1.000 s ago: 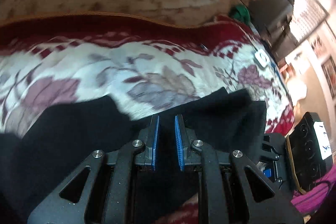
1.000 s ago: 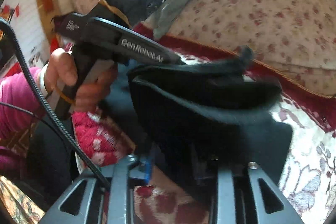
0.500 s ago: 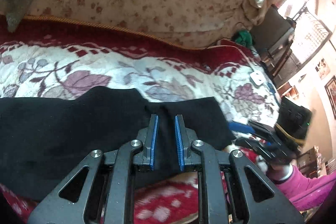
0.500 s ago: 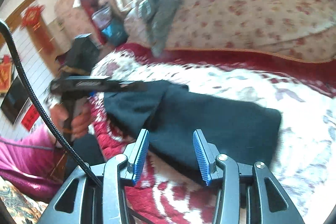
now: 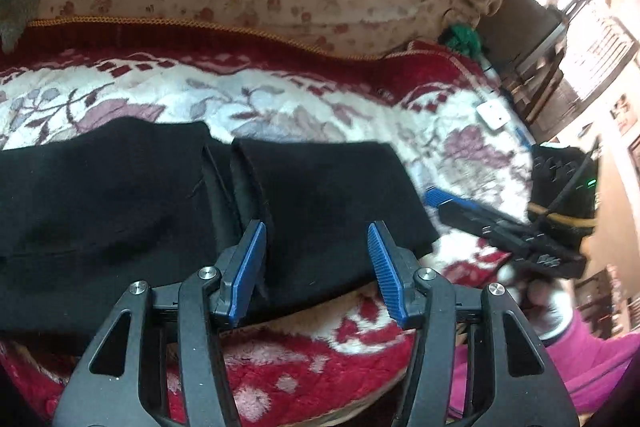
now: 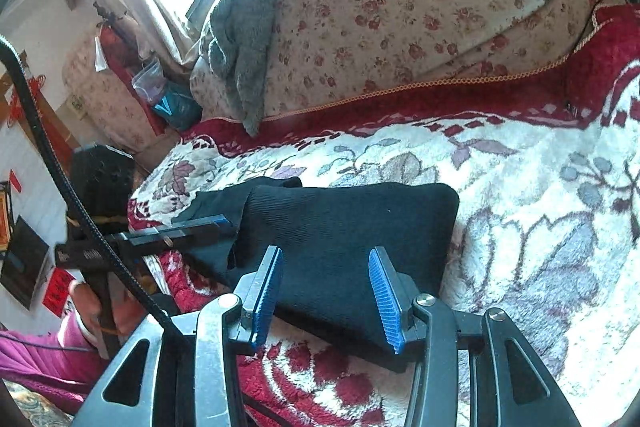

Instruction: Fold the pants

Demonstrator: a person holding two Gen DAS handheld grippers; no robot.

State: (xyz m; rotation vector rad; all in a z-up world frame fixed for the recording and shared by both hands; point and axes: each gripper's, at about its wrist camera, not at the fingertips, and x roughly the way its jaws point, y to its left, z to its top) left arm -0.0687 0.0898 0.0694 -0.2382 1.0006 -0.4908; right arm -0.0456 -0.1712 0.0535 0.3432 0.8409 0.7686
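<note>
Blue ribbed pads of the left gripper (image 5: 316, 267) stand spread, its jaws having just opened, nothing pinched; the black pants (image 5: 160, 211) lie folded beneath on the red-and-white floral blanket (image 5: 320, 107). Right gripper (image 6: 326, 287) likewise stands spread and empty above the fold's end. Only the left wrist view shows the overlapped cuff edges and a white box (image 5: 494, 115). Only the right wrist view shows the grey towel (image 6: 240, 39) over the flowered quilt (image 6: 400, 7).

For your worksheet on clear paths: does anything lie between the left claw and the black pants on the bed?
Nothing visible does. The left claw, just opened, hangs directly over the folded black pants on the floral blanket; no other object lies between them.
</note>
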